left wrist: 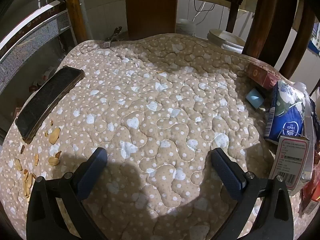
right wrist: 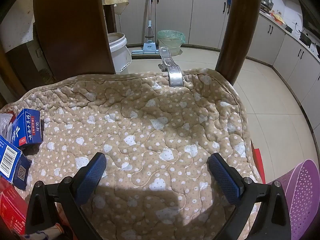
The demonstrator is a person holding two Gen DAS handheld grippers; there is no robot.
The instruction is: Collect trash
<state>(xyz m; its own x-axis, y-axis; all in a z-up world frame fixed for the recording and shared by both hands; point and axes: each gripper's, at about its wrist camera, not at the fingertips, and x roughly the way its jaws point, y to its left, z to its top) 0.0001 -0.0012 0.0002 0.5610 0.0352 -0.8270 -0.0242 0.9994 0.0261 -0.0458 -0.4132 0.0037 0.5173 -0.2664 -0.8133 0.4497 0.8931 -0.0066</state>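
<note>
A beige quilted cushion covers a chair seat. In the left wrist view, nut shells lie scattered at its left edge, next to a black phone. At the right lie a blue tissue pack, a white carton, a red box and a small light-blue piece. My left gripper is open and empty above the cushion. In the right wrist view, blue toothpaste boxes and a red box lie at the left. My right gripper is open and empty.
Wooden chair-back posts stand behind the cushion, which a metal clip holds. A purple plastic basket sits at the lower right. On the floor beyond stand a bin with a green liner, a white bucket and a mop.
</note>
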